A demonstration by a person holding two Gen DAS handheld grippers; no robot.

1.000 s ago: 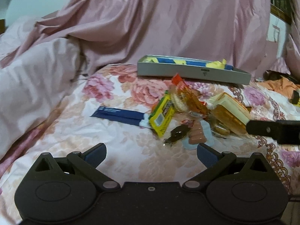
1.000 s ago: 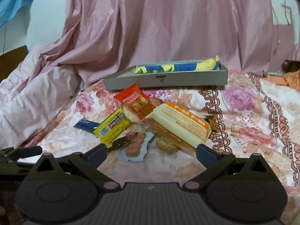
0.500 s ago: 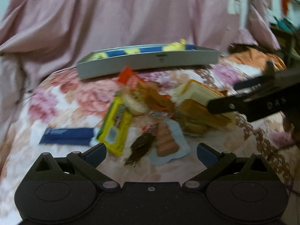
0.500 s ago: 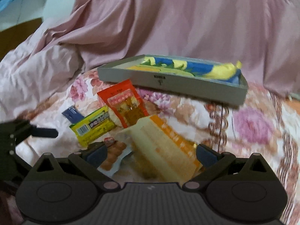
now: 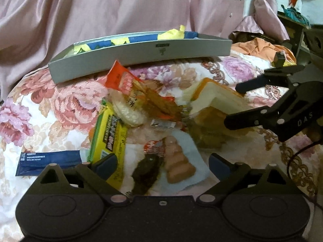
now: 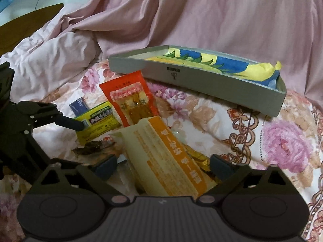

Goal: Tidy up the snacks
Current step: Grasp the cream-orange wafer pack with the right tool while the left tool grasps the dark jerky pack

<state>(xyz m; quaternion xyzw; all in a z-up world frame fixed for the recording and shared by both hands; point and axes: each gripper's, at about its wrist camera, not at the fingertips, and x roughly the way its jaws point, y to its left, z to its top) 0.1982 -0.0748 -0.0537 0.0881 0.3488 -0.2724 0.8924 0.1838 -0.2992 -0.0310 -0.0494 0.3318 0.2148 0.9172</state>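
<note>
A pile of snack packets lies on the floral bedspread in front of a grey tray (image 5: 141, 60) (image 6: 201, 80). My left gripper (image 5: 162, 164) is open over the sausage packet (image 5: 177, 161) and a dark snack packet (image 5: 147, 171), with the yellow packet (image 5: 109, 139) under its left finger. My right gripper (image 6: 163, 164) is open around the near end of the long cream-and-orange pack (image 6: 167, 159) (image 5: 218, 98). A red packet (image 6: 131, 98) (image 5: 129, 84) leans behind. A blue sachet (image 5: 48, 161) lies at the left.
The tray is lined with blue and yellow material (image 6: 222, 64). Pink cloth (image 6: 201, 10) hangs behind it and a rumpled quilt (image 6: 50, 64) rises at the left. Orange clothing (image 5: 260, 48) lies at the far right of the bed.
Both grippers have moved forward and down over the pile. The right one now straddles the long cream-and-orange pack; the left one has swung right over the sausage packet.
</note>
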